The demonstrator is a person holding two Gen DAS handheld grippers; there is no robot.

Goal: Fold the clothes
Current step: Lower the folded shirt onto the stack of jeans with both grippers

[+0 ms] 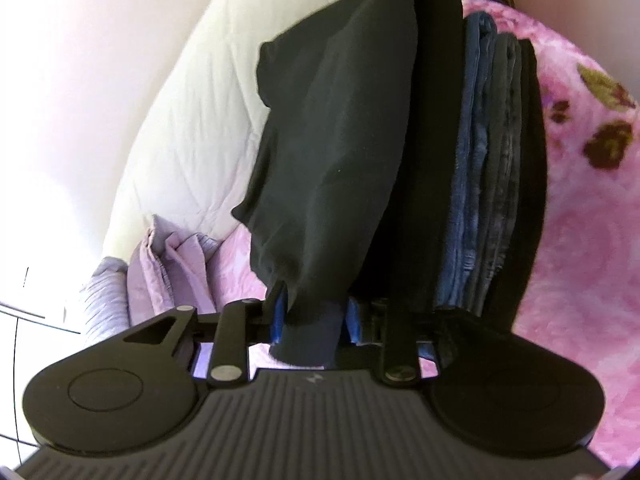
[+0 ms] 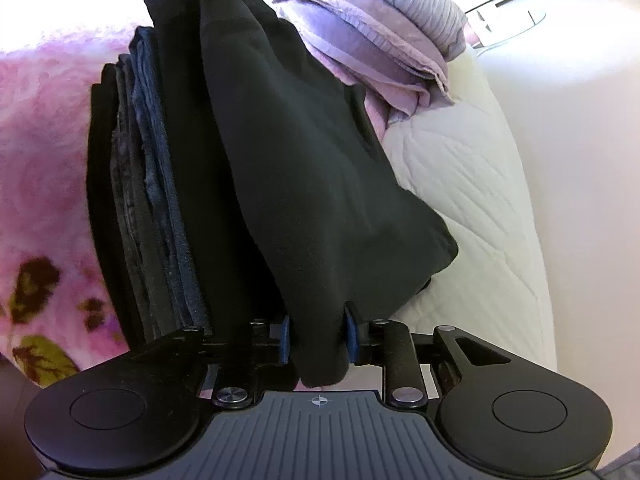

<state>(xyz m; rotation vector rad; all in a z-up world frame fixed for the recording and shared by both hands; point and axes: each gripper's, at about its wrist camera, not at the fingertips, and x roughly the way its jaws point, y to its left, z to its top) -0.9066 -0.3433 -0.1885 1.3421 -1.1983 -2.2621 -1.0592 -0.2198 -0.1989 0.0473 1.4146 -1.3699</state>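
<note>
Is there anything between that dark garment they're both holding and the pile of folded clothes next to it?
Nothing visible. The dark garment, clamped in the left gripper and right gripper, hangs right beside the folded stack on the pink blanket, with no object between them.

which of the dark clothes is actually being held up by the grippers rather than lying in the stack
The black garment, pinched by both the left gripper and right gripper. The folded clothes lie stacked on the pink blanket.
</note>
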